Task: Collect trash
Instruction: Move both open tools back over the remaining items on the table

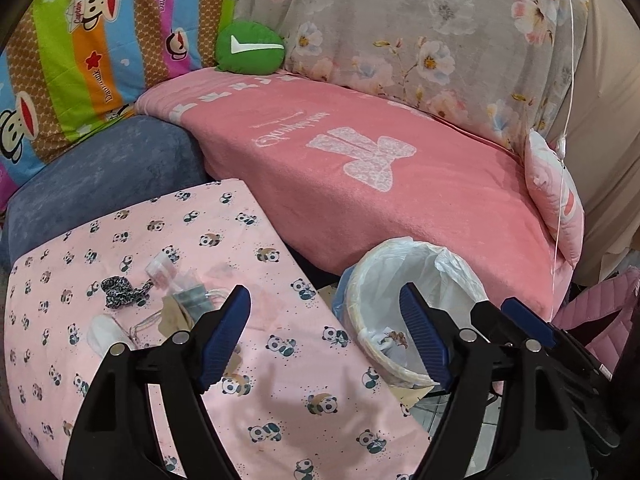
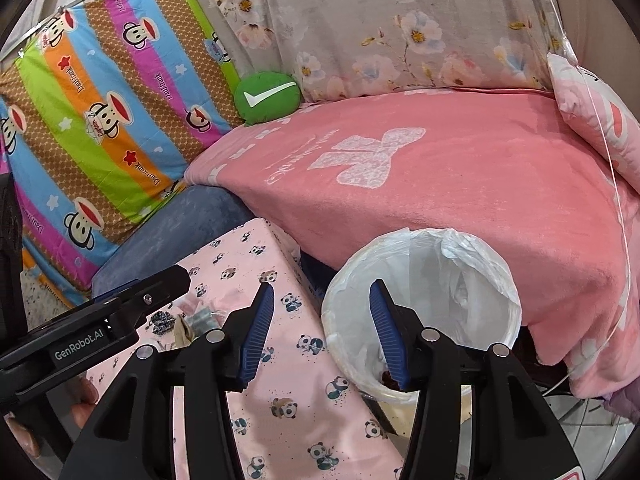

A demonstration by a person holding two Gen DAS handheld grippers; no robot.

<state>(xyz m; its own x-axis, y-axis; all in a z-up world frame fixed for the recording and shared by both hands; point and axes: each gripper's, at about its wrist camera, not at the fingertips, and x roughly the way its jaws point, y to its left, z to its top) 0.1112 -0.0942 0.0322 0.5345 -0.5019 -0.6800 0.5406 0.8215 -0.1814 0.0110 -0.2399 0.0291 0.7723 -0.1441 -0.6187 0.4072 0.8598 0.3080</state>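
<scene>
a pale pink cloth printed with small pandas (image 1: 280, 400), spread over a low table, fills the lower left of the left wrist frame, with a salmon-pink plush blanket (image 1: 400, 184) on the sofa across the centre behind it. a round white bin lined with a thin white plastic bag (image 1: 376, 280) stands off the cloth's right edge, at lower centre-right of both frames; a few scraps show at its bottom. the trash, a loose heap of clear plastic wrappers, a grey packet, brown paper and a black-and-white speckled scrap (image 1: 160, 304), lies on the cloth at left of centre, up and to the left of the left gripper (image 1: 326, 340), whose blue-padded jaws stand wide apart and empty. the heap's long run appears to go from lower left to upper right, roughly across the line of the fingers. in the right wrist frame the right gripper (image 2: 322, 332) is likewise wide and empty, its jaws straddling the bin's left rim (image 2: 332, 320), while the heap (image 2: 188, 318) sits at far left, partly hidden behind the left gripper's black body. by this picture the left gripper is the nearer to the trash and the right gripper the nearer to the bin; a pick would call for the left to swing leftward and forward.
</scene>
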